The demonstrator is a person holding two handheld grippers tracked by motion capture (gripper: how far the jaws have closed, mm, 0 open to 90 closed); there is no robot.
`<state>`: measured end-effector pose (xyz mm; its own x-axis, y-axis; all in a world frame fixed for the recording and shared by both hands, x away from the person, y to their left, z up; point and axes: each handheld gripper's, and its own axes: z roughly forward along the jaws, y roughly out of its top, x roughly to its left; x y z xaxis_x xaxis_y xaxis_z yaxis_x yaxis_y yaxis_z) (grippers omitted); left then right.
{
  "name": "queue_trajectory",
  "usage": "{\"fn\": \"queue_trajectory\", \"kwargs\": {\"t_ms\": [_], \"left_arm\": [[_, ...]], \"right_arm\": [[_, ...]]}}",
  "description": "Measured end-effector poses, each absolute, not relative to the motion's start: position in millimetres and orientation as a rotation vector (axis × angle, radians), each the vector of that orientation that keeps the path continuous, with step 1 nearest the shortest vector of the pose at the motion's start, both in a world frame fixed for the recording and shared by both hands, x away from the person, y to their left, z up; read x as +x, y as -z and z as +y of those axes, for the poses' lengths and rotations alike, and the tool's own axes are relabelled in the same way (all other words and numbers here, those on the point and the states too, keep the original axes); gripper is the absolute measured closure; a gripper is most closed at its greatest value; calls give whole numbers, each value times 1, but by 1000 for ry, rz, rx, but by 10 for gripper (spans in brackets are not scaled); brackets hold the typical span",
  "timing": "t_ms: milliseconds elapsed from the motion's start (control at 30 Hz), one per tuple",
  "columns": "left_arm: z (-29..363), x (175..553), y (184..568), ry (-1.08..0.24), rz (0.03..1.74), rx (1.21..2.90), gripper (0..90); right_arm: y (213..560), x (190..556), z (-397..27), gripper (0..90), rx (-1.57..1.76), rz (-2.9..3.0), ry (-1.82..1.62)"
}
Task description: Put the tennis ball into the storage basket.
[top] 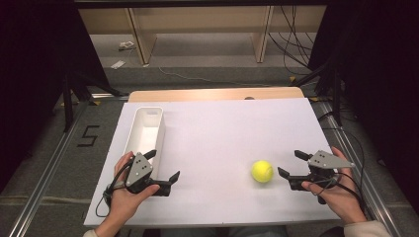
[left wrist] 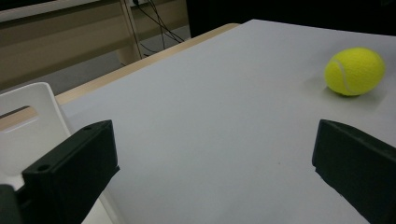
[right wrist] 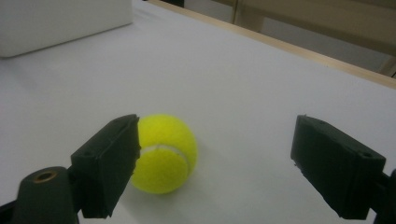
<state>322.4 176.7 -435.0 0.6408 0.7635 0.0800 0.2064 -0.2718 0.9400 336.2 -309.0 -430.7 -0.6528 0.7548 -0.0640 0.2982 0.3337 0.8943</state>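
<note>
Jaws wide on both grippers; tennis ball (top: pixel 262 171) round, no long axis, just beside right gripper (top: pixel 291 165).

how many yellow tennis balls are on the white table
1. The fuzzy yellow tennis ball lies on the white table top, just ahead of the open right gripper. The long white plastic bin at the left looks empty, though its near end is hidden.

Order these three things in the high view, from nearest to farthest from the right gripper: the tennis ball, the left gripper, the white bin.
From the right gripper:
1. Tennis ball, just beside it, toward the table's middle.
2. Left gripper, across the table at the near left.
3. White bin, along the left edge, reaching farther back.
</note>
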Motion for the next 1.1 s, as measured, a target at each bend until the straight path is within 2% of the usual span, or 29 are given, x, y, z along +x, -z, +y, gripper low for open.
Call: {"fn": "queue_trajectory", "kwargs": {"t_ms": [1100], "left_arm": [[175, 324, 436, -657, 762, 1816, 0]], "right_arm": [[440, 350, -273, 161, 865, 2230, -1264]]}}
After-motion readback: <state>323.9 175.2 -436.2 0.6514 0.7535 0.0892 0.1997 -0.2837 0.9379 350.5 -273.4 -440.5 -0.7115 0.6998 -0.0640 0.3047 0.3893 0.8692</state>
